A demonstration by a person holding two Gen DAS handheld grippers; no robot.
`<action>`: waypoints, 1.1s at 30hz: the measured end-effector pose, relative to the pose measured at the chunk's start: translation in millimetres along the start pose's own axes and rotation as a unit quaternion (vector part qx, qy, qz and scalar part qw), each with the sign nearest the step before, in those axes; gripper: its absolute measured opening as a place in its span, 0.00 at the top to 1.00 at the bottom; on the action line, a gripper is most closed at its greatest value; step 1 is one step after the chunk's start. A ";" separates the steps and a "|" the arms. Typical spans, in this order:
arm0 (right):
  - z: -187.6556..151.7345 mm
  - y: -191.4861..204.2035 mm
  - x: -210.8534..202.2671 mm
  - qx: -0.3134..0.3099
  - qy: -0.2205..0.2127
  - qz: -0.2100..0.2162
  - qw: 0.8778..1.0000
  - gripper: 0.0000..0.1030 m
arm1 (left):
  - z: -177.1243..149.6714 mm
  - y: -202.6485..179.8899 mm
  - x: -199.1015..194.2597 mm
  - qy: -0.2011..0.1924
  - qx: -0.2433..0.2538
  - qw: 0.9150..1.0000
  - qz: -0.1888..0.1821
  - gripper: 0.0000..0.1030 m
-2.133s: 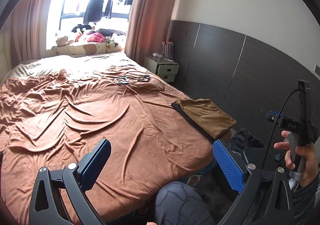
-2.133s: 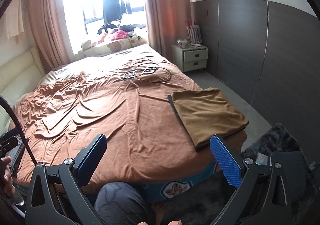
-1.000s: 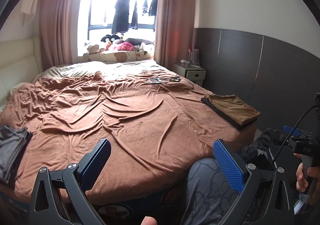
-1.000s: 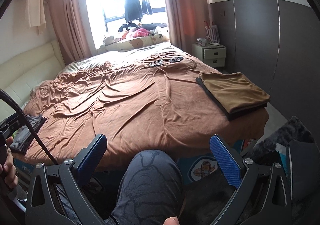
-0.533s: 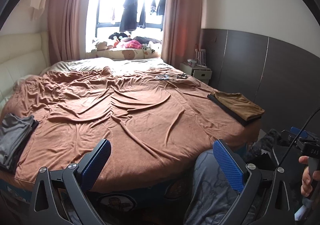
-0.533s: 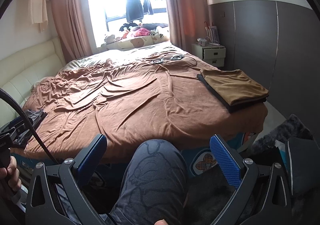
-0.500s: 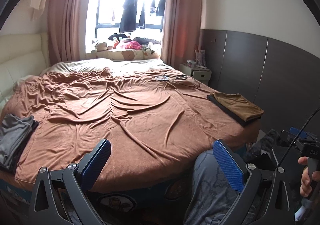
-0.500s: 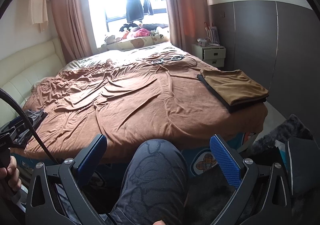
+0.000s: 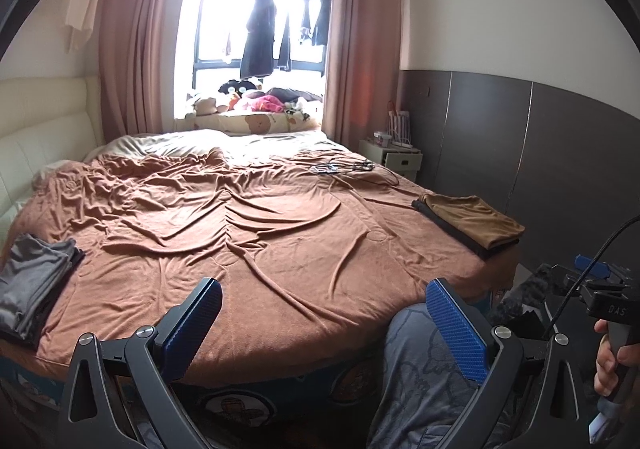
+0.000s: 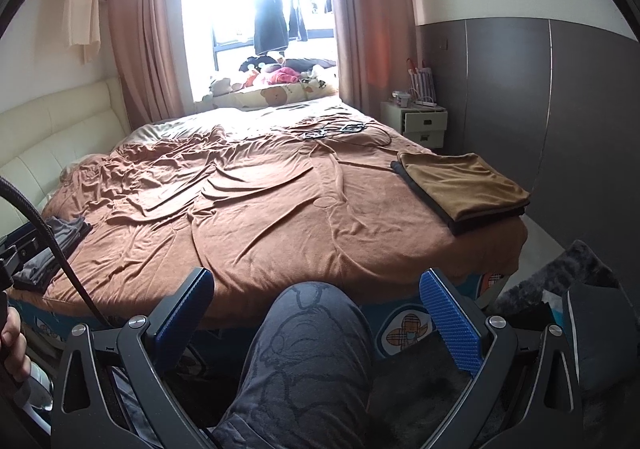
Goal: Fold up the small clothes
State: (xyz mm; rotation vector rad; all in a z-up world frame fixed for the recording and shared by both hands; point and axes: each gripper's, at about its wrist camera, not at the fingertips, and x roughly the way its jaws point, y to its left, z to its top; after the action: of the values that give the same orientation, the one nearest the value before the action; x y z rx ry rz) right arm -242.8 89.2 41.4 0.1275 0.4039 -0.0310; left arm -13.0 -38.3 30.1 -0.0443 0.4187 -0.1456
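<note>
We stand at the foot of the bed (image 9: 280, 233), and both grippers are held back from it with nothing in them. The left gripper (image 9: 324, 323) has its jaws spread wide and empty; the right gripper (image 10: 316, 307) is the same, with our knee (image 10: 312, 333) showing between its fingers.

The clothes are in two places. A gray pile (image 9: 30, 285) lies at the bed's near left corner, loosely stacked and, we judge, not yet folded. A folded stack (image 10: 460, 185), tan on top with a dark layer beneath, sits squared up at the right edge. The middle of the brown blanket (image 10: 260, 217) is bare, though rumpled.

The step in hand, as we read it, is fetching the next piece. To do it well we would reach the left gripper to the gray pile and pinch only the top layer near an edge, so that one garment comes away alone. We would then carry it to the bare middle and spread it flat with both grippers before any crease, because wrinkles in the blanket will show through thin cloth.

Of containers we see only the nightstand (image 10: 424, 121) by the far wall. Its drawers look shut, and small items stand on its top, too small to name. Cables (image 9: 344, 169) lie on the far part of the bed, well clear of our working space.
</note>
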 end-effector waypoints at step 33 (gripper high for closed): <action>-0.5 -6.2 0.6 -0.013 -0.008 -0.002 1.000 0.00 | 0.1 1.9 -13.6 -0.012 -0.008 1.000 0.005 0.00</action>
State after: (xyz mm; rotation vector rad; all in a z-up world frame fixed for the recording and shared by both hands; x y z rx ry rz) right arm -242.8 83.1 40.0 0.1012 0.3878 -0.0304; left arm -25.0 -34.3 35.5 -0.0605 0.3955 -0.1306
